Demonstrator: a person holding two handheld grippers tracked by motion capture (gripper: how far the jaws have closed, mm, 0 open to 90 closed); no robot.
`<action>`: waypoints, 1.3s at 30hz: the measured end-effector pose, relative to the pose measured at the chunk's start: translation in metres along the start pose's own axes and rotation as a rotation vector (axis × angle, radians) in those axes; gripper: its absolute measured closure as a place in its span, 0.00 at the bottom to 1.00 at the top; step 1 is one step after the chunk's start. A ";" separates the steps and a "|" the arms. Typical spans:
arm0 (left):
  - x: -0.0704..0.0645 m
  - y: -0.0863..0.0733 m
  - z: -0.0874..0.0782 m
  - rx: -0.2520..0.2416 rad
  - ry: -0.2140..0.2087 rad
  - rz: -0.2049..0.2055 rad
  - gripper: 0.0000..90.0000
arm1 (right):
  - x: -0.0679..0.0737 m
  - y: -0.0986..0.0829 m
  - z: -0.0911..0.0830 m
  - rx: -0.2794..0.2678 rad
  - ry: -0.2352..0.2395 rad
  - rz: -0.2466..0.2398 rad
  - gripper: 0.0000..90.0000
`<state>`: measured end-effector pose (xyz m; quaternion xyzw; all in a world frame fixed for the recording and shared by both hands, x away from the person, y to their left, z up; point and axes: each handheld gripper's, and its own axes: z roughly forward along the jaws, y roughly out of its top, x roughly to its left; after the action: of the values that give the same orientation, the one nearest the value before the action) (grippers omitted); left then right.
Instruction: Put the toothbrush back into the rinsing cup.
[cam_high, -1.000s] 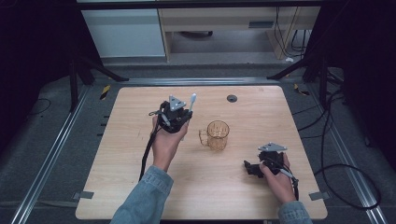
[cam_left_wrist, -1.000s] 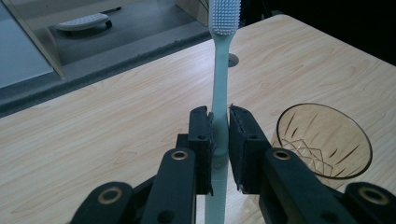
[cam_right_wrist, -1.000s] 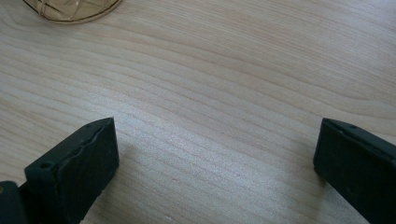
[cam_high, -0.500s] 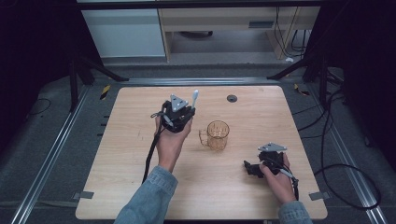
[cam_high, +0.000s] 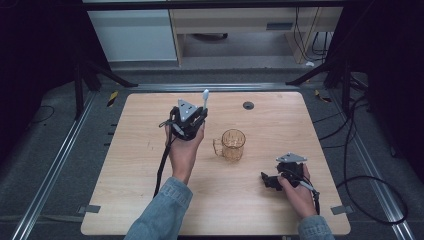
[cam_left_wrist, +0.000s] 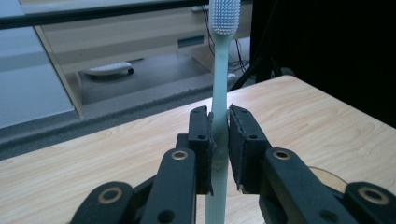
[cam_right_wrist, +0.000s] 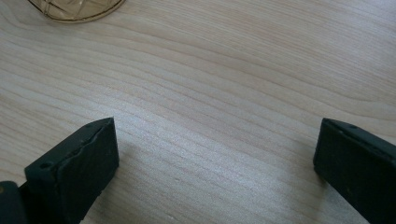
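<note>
the table (cam_high: 150, 200) is a pale wood top with rounded corners, bare but for a small dark disc (cam_high: 248, 105) near its far edge and the mug (cam_high: 233, 144), an amber see-through one standing upright a little right of centre, handle turned toward the person's left.

the left gripper (cam_high: 198, 111) is raised off the table, just left of and a bit beyond the mug. its jaws are pinched on the brush (cam_high: 204, 97), a pale toothbrush held roughly upright with the bristle head on top. in the left gripper view the handle (cam_left_wrist: 219, 140) runs straight up between the two black pads and the head (cam_left_wrist: 225, 16) stands clear above them; the lower end of the handle drops out of sight under the jaws. the mug's rim (cam_left_wrist: 327, 175) peeks in low at the right of that view, so the mug sits off to one side of the brush and not under it.

the right gripper (cam_high: 265, 179) rests low near the front right of the table, apart from the mug. its jaws stand wide with nothing between them; the right gripper view looks down on bare wood, with the mug's base (cam_right_wrist: 77, 9) at the top edge.

the step in hand looks like the carry: brush lifted and gripped, not yet in the mug. the next move likely calls for shifting the left gripper over the mug's mouth, keeping the brush near upright, lowering the handle end past the rim, then easing the jaws apart. the mug is light, so a knock on the rim could tip it; the right gripper is free to steady it.
</note>
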<state>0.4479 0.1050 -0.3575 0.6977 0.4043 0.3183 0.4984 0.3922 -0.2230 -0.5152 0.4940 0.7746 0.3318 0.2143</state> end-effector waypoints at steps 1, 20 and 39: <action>-0.002 -0.001 0.000 -0.023 0.000 -0.005 0.88 | 0.000 0.000 0.000 0.000 0.001 -0.001 0.00; -0.013 -0.001 -0.005 -0.202 0.033 0.003 0.88 | 0.000 0.000 0.000 0.001 0.004 -0.004 0.00; -0.025 -0.010 -0.011 -0.274 0.024 -0.014 0.88 | 0.001 0.000 0.000 0.001 0.006 -0.006 0.01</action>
<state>0.4248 0.0891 -0.3645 0.6165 0.3679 0.3750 0.5864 0.3920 -0.2225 -0.5152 0.4907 0.7768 0.3322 0.2131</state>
